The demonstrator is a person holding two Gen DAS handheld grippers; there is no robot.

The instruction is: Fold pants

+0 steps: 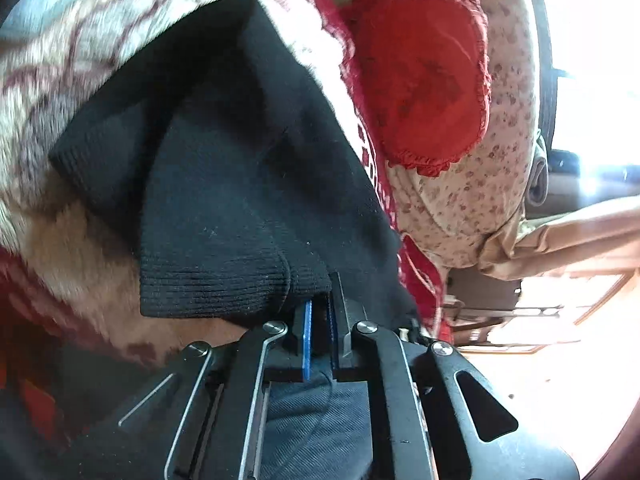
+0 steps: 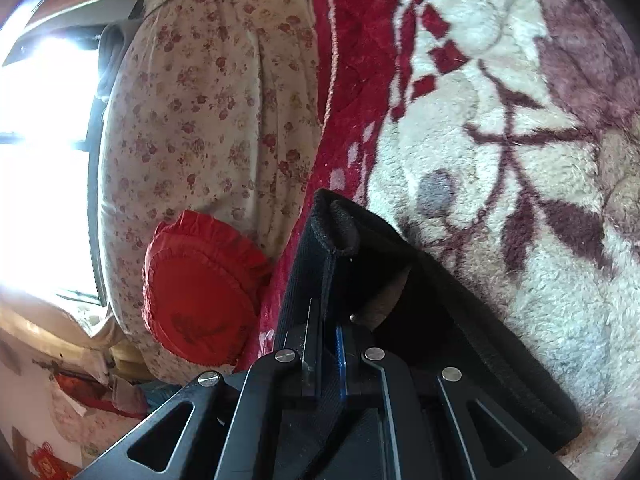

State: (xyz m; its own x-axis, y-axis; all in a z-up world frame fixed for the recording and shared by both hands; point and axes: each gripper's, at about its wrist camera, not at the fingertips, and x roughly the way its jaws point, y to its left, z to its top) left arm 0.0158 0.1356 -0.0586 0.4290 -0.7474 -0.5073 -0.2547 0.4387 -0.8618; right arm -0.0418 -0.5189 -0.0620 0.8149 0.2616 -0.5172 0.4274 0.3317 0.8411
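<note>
The black knit pants (image 1: pixel 224 184) lie on a cream and red fleece blanket (image 1: pixel 80 80). My left gripper (image 1: pixel 319 312) is shut on the ribbed hem of the pants, which drapes over the fingers and hides the tips. In the right wrist view my right gripper (image 2: pixel 329 320) is shut on a folded edge of the same pants (image 2: pixel 332 248); the cloth stands up between the fingers and trails to the lower right over the blanket (image 2: pixel 500 120).
A floral quilt (image 1: pixel 480 168) with a round red frilled cushion (image 1: pixel 424 72) lies beside the blanket; both also show in the right wrist view, quilt (image 2: pixel 208 112) and cushion (image 2: pixel 200 296). A bright window (image 2: pixel 44 160) is behind them.
</note>
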